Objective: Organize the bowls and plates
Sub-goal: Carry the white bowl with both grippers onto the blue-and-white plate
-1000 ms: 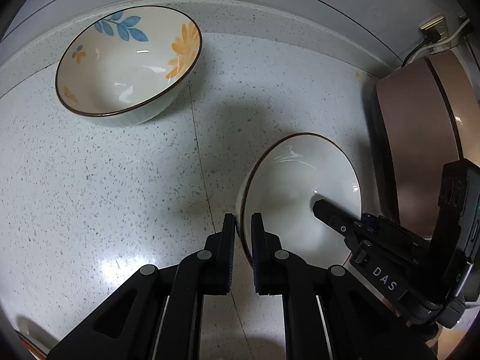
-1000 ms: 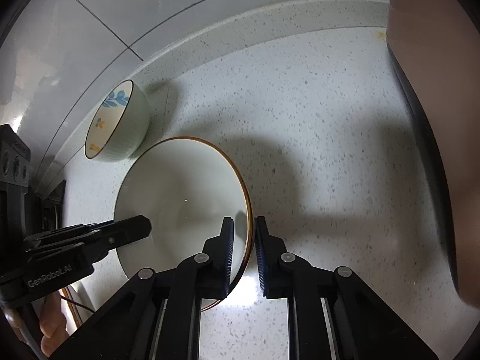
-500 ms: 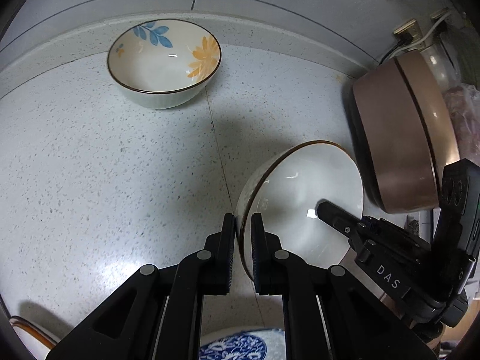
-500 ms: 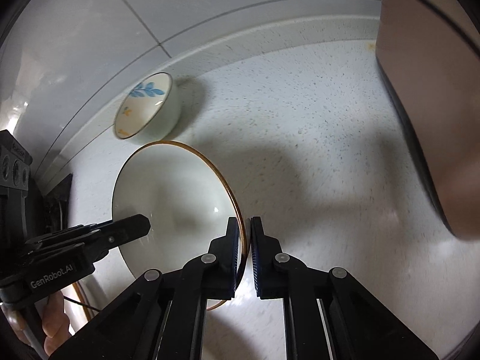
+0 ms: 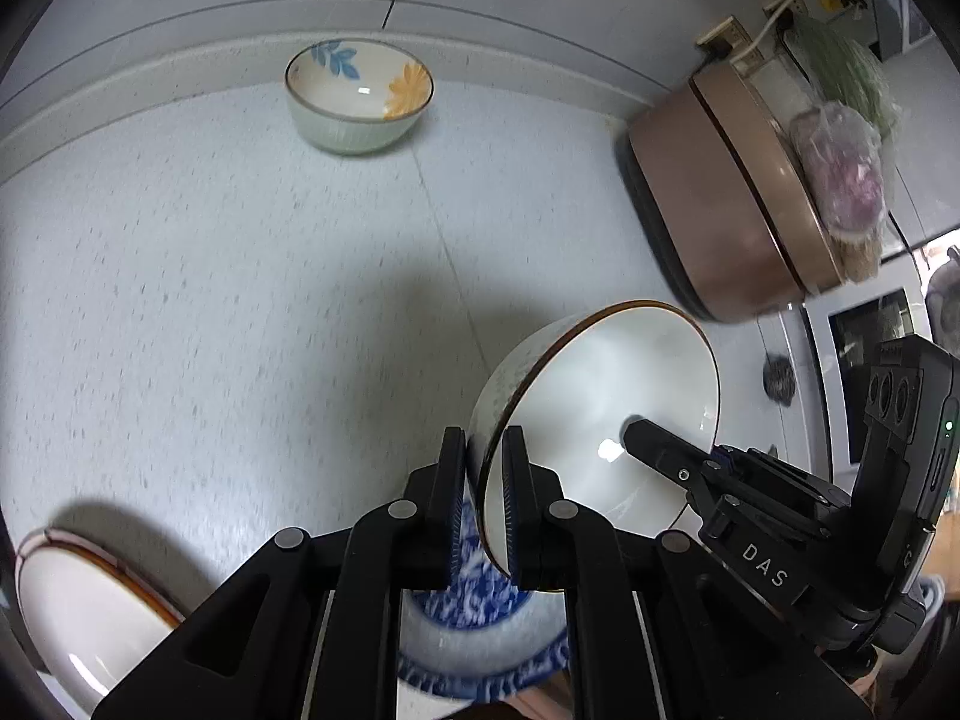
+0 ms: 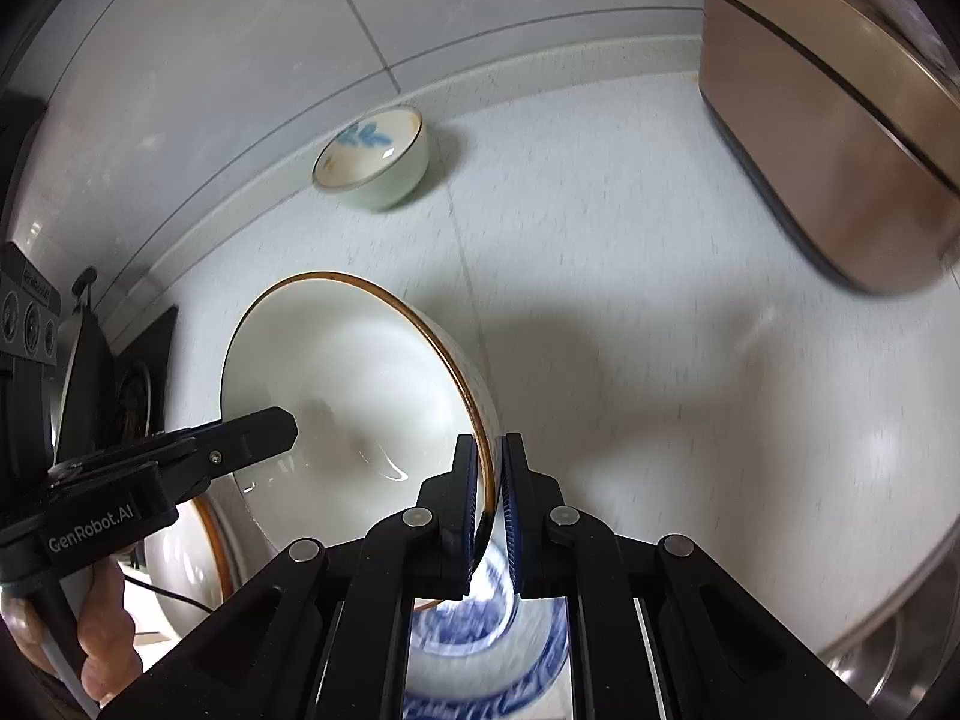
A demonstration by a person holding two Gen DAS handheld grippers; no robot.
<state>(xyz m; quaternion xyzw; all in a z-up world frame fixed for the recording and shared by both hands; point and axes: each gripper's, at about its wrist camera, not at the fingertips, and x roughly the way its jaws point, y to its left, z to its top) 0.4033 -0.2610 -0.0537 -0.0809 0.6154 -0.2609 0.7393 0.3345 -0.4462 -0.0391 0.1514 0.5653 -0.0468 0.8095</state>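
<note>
Both grippers, left [image 5: 485, 498] and right [image 6: 491, 504], are clenching opposite rims of the white bowl [image 5: 600, 408], tilted above a blue-patterned dish [image 5: 480, 648]; beyond it, the floral bowl [image 5: 359, 95] is sitting empty.

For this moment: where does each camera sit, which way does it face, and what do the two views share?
Left wrist: sits on the left claw, facing steeply down at the countertop; the right claw shows at right.
Right wrist: sits on the right claw, also facing down; the left claw and a hand show at left.
Shared: the white bowl both claws clamp, the flowered bowl, the blue-patterned dish, the brown appliance.
</note>
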